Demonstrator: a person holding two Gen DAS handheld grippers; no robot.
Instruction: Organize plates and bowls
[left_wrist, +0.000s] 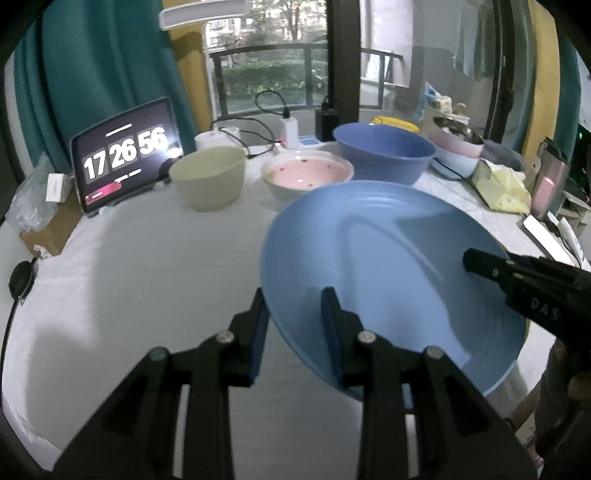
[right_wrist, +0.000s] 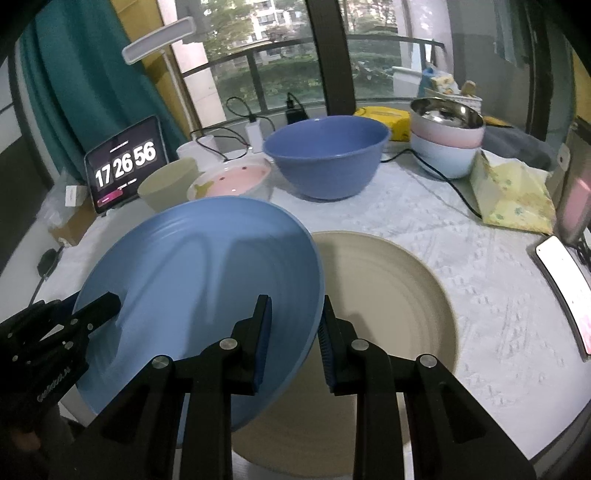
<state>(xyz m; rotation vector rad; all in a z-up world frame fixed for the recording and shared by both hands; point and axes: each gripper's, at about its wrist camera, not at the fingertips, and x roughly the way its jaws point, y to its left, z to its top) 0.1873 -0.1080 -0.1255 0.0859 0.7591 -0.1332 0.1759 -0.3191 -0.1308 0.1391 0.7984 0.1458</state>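
A: Status?
B: Both claws pinching the big round blue plastic plate (right_wrist: 199, 273): left claw (left_wrist: 295, 317) on its left rim, right claw (right_wrist: 295, 325) on its right rim. Plate's tilted, off the bench (right_wrist: 480, 295), just beside the beige round plate (right_wrist: 388, 295).
A: Left to do?
B: Prob stack blue on beige. Bowls at the back look unsorted.

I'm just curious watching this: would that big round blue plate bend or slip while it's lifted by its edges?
The big round blue plate probably stays stiff: it keeps its shape, tilted, between the left gripper and right gripper. Its smooth rim might slip.
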